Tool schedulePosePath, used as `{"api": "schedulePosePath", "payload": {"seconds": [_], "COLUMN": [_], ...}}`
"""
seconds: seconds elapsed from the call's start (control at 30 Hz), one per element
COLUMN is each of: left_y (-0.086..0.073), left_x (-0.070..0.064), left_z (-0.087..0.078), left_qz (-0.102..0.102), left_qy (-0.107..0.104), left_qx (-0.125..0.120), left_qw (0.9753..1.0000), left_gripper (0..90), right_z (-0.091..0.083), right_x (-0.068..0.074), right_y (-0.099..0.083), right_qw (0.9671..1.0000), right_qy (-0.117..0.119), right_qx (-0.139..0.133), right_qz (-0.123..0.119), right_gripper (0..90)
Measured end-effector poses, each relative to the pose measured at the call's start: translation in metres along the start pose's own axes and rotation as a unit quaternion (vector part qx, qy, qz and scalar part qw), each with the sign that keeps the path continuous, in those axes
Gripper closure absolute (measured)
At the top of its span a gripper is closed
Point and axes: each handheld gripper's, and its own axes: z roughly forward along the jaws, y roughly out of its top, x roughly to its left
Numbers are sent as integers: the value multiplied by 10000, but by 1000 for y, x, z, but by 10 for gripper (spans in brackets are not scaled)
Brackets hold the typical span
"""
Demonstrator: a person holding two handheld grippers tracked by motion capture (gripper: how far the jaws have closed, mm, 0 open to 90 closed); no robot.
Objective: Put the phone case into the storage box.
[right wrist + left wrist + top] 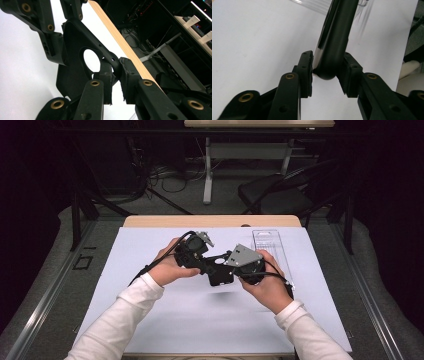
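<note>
A flat black plastic part point(220, 274) with a round hole is held in the air over the white mat point(210, 320), between both grippers. My left gripper point(208, 264) is shut on one rounded edge of the part point(337, 37); its pads point(307, 70) press on both sides. My right gripper point(231, 267) is shut on a narrow arm of the same part point(75, 75), close to the hole. In the right gripper view, the left gripper's jaws hold the part's far edge at the upper left. In the left gripper view my left gripper point(328, 67) stays closed, as does my right gripper point(115, 72) in its own view.
A clear plastic tray point(267, 245) lies on the mat behind the right hand, and its edge point(317, 5) sits beyond the part. The table's wooden back edge point(125, 47) runs past the mat. A chair point(280, 195) and cables stand beyond the table.
</note>
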Motion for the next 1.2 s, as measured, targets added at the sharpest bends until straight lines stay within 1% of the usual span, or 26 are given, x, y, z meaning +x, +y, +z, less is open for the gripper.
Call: {"api": "schedulePosePath", "payload": {"seconds": [0.17,0.27,0.4,0.47,0.53,0.6,0.63,0.67,0.77,0.8,0.87,0.9,0.93,0.97,1.07,1.17,1.2], "left_y": [-3,-6,-8,-8,-8,-9,-10,-10,-13,-14,-16,-16,-17,-18,-23,-29,-31], "left_x": [3,5,6,6,6,6,5,5,6,6,7,7,8,8,10,11,11], "left_z": [-1,-2,-4,-5,-6,-8,-9,-9,-8,-8,-8,-8,-9,-9,-11,-13,-14], "left_qz": [-13,-3,151,224,227,233,244,263,169,174,63,47,85,60,-80,-156,-211], "left_qy": [27,78,222,295,374,374,383,399,409,413,365,392,434,443,345,368,356], "left_qx": [-199,-314,-445,-469,-507,-563,-673,-716,-746,-759,-772,-796,-812,-845,-995,-1099,-1149], "left_qw": [9998,9995,9986,9982,9978,9974,9967,9963,9962,9961,9963,9960,9957,9954,9944,9931,9925], "left_gripper": [570,549,507,481,461,449,449,439,432,420,411,390,372,367,328,311,309], "right_z": [-1,-2,-3,-4,-5,-6,-7,-8,-9,-10,-11,-12,-12,-12,-13,-13,-13], "right_x": [-3,-5,-8,-10,-12,-13,-13,-14,-16,-17,-19,-20,-21,-22,-24,-26,-27], "right_y": [-2,-3,-5,-6,-6,-7,-7,-8,-9,-10,-11,-11,-11,-12,-13,-14,-14], "right_qw": [10000,9999,9998,9997,9996,9995,9994,9994,9992,9991,9988,9987,9987,9986,9985,9981,9978], "right_qy": [-62,-74,-116,-134,-156,-181,-184,-172,-183,-196,-203,-208,-214,-220,-227,-222,-219], "right_qx": [-72,-109,-137,-154,-194,-229,-240,-265,-315,-336,-378,-397,-404,-410,-426,-493,-534], "right_qz": [18,51,99,127,150,150,155,169,180,190,216,223,237,232,259,304,321], "right_gripper": [808,808,808,807,807,807,807,807,807,806,806,806,806,806,806,806,806]}}
